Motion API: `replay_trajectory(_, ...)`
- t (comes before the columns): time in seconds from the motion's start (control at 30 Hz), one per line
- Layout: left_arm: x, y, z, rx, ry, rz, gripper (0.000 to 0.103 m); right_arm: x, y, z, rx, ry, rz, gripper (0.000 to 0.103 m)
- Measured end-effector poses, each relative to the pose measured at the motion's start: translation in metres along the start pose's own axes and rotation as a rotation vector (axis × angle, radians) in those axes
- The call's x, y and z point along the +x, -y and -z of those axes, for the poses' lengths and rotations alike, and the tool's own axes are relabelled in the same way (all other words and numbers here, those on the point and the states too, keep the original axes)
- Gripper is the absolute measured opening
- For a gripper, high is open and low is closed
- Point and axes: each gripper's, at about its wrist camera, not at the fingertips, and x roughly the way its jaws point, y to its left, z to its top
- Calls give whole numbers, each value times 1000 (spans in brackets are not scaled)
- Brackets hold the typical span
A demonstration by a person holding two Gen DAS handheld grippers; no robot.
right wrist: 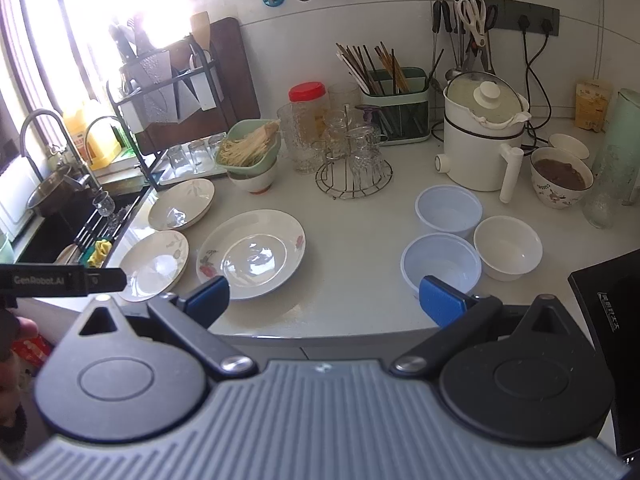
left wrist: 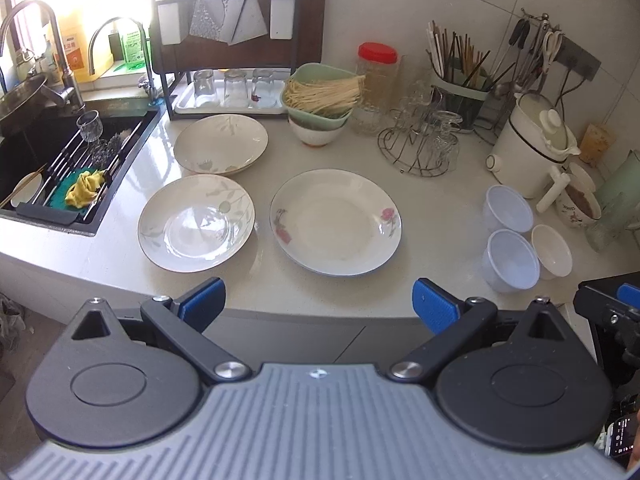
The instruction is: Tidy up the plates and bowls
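Blue-padded left claw (left wrist: 318, 300): hovering spread wide and empty at the near edge of the counter (left wrist: 432, 208), gripping nothing.
Right claw (right wrist: 324, 300): likewise hanging spread and empty at the counter's near edge (its side is peeking into the left wrist view at far right).
Rose plate (left wrist: 335, 222): lying flat just ahead of the left claw, nearly centred between its fingers; in the right wrist view it is sitting ahead and to the left.
Leaf plate, near (left wrist: 196, 222): resting flat ahead and to the left of the left claw, just beside the rose plate but apart from it.
Leaf plate, far (left wrist: 221, 144): sitting behind the near one, rims close; whether they are touching I cannot tell.
Plastic bowls (right wrist: 441, 264): two translucent ones standing upright, one behind the other, ahead and slightly right of the right claw.
White bowl (right wrist: 508, 248): standing just beside the nearer plastic bowl, on its right.
Deciding relation: plates are lying toward the left claw, bowls toward the right claw, so each hand is probably nearer its own group (round ware, so no long axis matters; the near rim is the likely approach).
Progress: stacking is apparently not yet begun, every piece lying singly.
Farther back: green bowl of noodles (left wrist: 320, 94) sitting atop another bowl.
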Motion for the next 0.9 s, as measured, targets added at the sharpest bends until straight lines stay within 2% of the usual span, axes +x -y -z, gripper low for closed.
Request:
replay_trajectory(0.47, 7, 38, 20, -49, -10, -1, 101, 10, 25, 0, -50, 7, -56, 103)
replay_trajectory(0.6, 15, 47, 27, -51, -23, -19, 101, 11, 33, 2, -64, 34, -71, 103)
replay_trajectory(0.73, 18, 47, 29, -65, -26, -41, 101, 15, 37, 5, -52, 19, -109, 103)
replay_trajectory(0.9, 23, 44, 25, -66, -25, -55, 101, 19, 37, 6, -64, 17, -105, 103)
